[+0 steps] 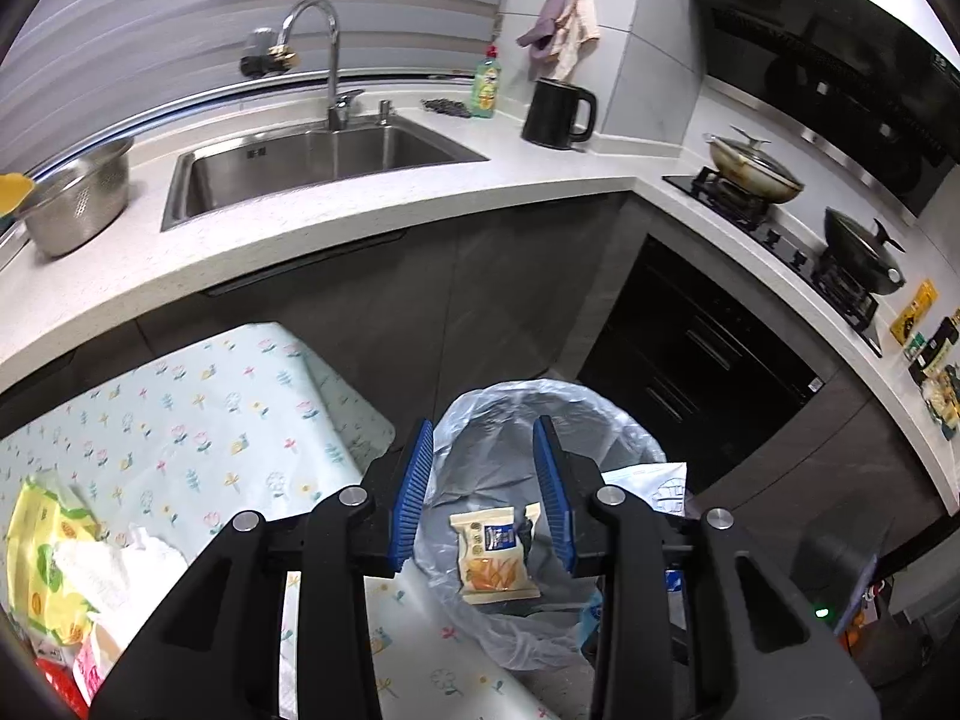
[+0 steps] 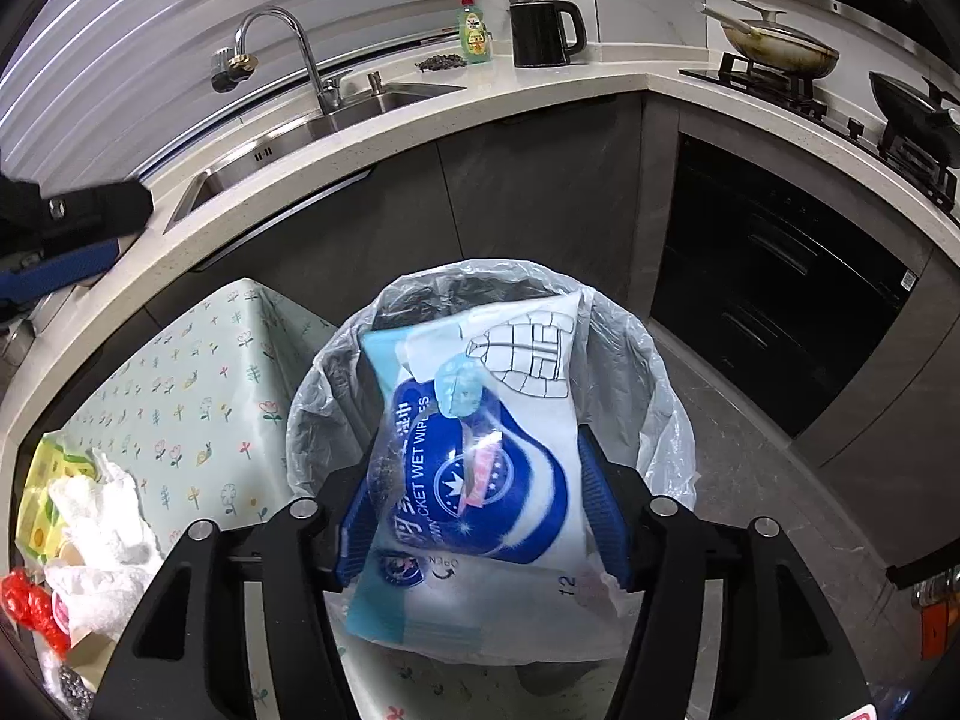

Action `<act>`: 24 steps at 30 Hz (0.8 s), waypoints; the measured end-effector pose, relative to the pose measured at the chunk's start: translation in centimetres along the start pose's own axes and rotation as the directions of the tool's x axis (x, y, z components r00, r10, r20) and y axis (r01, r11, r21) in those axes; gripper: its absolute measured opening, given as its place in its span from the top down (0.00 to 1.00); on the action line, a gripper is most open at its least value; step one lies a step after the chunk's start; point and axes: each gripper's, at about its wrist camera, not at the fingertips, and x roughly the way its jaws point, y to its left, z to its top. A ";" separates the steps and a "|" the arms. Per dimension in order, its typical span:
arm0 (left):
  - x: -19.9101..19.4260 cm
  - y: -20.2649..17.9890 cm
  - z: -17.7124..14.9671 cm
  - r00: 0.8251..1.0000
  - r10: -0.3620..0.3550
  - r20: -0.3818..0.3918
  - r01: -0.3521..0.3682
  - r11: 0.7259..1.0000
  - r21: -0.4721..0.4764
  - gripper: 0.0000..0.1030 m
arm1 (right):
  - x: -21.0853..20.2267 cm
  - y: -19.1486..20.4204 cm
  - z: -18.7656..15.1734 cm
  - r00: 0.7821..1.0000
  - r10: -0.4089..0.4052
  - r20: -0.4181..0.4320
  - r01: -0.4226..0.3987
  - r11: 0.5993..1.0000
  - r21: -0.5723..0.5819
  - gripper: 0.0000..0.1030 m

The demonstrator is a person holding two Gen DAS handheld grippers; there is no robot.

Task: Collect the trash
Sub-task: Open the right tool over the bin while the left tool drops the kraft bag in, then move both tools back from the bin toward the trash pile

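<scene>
Gripping a wet-wipes pack (image 2: 480,456), right tongs (image 2: 483,516); left tongs (image 1: 483,492) gape, holding nothing.

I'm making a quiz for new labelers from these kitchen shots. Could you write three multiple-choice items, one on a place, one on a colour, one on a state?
1. Where does the snack packet lie?
A. in the sink
B. inside the lined trash bin
C. on the stove

2. What colour is the kettle on the counter?
A. black
B. red
C. white

3. What is the right gripper doing?
A. open, holding nothing
B. shut on a wet wipes pack
C. shut on a sponge

Answers:
1 B: the left wrist view shows the packet at the bottom of the bag-lined bin.
2 A: the kettle beside the green soap bottle is black.
3 B: the blue and white pack sits clamped between the gripper's blue pads above the bin, while the left gripper is open.
</scene>
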 end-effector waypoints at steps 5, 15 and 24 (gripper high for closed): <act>-0.6 1.1 -0.7 0.999 0.032 -0.007 -0.032 0.999 -0.010 0.68 | -1.1 0.8 0.3 1.000 0.002 0.017 -0.001 1.000 -0.011 0.39; -5.9 4.0 -2.9 0.994 0.104 0.022 -0.102 0.993 -0.050 0.56 | -7.3 3.7 0.6 0.995 0.046 0.089 -0.041 0.998 -0.053 0.37; -13.8 9.1 -7.6 0.969 0.243 0.052 -0.233 0.961 -0.147 0.33 | -13.9 8.4 -1.4 0.981 0.136 0.136 -0.118 0.984 -0.134 0.30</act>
